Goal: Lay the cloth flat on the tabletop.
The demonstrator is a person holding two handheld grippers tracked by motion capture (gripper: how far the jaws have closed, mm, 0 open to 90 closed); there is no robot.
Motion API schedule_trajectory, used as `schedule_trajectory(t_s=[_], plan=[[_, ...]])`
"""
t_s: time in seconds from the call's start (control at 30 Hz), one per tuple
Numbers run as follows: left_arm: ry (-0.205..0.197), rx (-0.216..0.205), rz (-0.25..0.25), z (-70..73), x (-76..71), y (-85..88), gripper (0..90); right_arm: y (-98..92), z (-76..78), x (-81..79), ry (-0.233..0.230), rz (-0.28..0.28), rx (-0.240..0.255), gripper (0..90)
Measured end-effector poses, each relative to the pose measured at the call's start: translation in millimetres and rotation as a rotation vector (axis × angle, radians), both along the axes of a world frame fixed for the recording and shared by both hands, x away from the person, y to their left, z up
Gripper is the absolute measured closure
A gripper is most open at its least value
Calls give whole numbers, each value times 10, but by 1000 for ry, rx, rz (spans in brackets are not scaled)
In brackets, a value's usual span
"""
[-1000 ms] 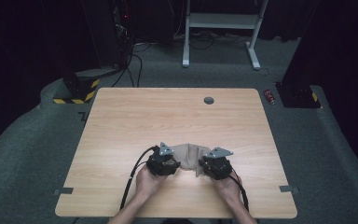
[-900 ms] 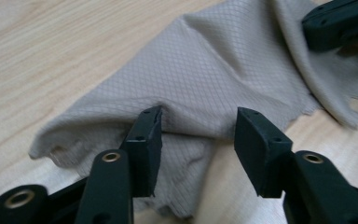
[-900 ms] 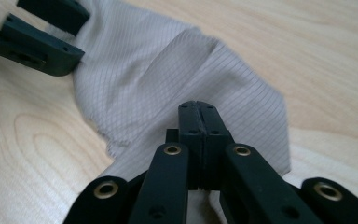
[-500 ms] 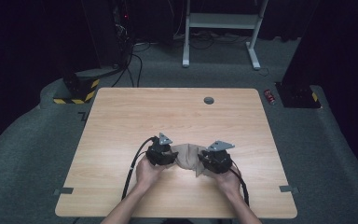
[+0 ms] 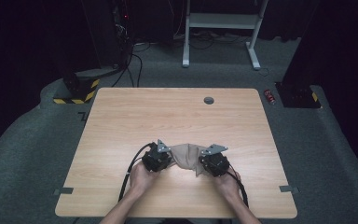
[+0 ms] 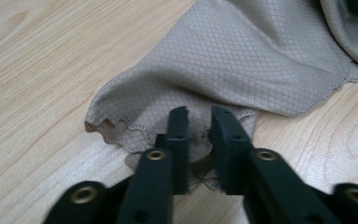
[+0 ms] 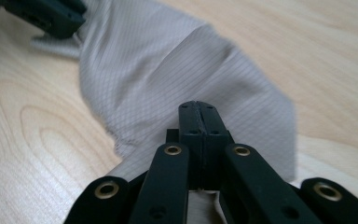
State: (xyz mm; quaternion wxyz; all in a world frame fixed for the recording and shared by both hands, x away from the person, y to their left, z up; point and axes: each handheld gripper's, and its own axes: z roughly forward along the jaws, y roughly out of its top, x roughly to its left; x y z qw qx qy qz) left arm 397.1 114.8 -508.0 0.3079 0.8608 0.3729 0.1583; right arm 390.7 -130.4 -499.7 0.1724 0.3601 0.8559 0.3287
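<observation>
A beige cloth (image 5: 186, 156) with a fine diamond weave lies bunched on the wooden table (image 5: 168, 112) between my two grippers. My left gripper (image 5: 170, 160) holds the cloth's left end. In the left gripper view its jaws (image 6: 199, 116) have just been closing and pinch the scalloped hem of the cloth (image 6: 242, 60), with a small gap at the tips. My right gripper (image 5: 200, 167) has also just closed. Its jaws (image 7: 197, 108) meet tightly on the cloth (image 7: 158, 70), and the left gripper (image 7: 51, 16) shows at the far end.
A small dark round grommet (image 5: 209, 100) sits near the table's far edge. A white metal frame (image 5: 219, 28) and cables stand on the floor behind. A yellow-black striped block (image 5: 74, 95) lies past the far left corner and a red object (image 5: 271, 95) past the far right.
The cloth lay flatter between the grippers before; now it is gathered up and pinched at both ends. Both hands have barely shifted.
</observation>
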Motion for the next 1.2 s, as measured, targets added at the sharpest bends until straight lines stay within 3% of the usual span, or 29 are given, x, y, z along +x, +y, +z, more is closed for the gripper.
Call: schedule_trajectory(t_s=[0.03, 0.1, 0.13, 0.17, 0.2, 0.23, 0.3, 0.37, 0.47, 0.57, 0.63, 0.73, 0.77, 0.87, 0.93, 1.07, 1.13, 1.2], plan=[[1, 3, -3, 5, 4, 14, 881, -33, 42, 18, -9, -10, 10, 898], [1, -5, -1, 5, 4, 23, 886, -51, 62, 30, -15, -14, 17, 897], [-3, -6, -2, 15, 6, 39, 886, -81, 92, 31, -11, -15, 43, 854], [-6, -32, 1, 50, 3, 72, 887, -92, 96, 23, -8, -1, 58, 801], [-6, -32, 1, 50, 3, 72, 887, -92, 96, 23, -8, -1, 58, 801], [-13, -63, 5, 89, -5, 98, 888, -88, 75, -29, 14, 39, 85, 716], [-13, -70, 2, 119, -5, 112, 889, -81, 55, -57, 15, 57, 83, 700], [-24, -100, 3, 208, 19, 137, 890, -42, -57, -178, 35, 99, 51, 657], [-31, -122, 6, 278, 66, 144, 890, -13, -128, -237, 35, 116, 20, 675], [-41, -124, 8, 331, 123, 117, 890, -2, -125, -235, 18, 110, -6, 864], [-48, -120, 7, 343, 143, 109, 890, -6, -103, -216, 5, 106, -12, 895], [-55, -121, 13, 367, 200, 88, 890, -38, -71, -179, 8, 91, 19, 898], [-51, -124, 25, 359, 268, 86, 890, -91, 2, -120, -5, 58, 50, 899], [-58, -115, 38, 340, 348, 82, 889, -131, 56, -46, -23, 32, 62, 899], [-69, -120, 63, 318, 439, 89, 890, -172, 101, 93, -35, -9, 71, 899], [-51, -118, 125, 235, 643, 121, 889, -203, 153, 375, -45, -95, 102, 900], [-47, -136, 184, 166, 749, 160, 885, -203, 128, 545, -46, -149, 92, 898], [-37, -139, 199, 139, 771, 175, 883, -208, 105, 598, -36, -167, 88, 895]])
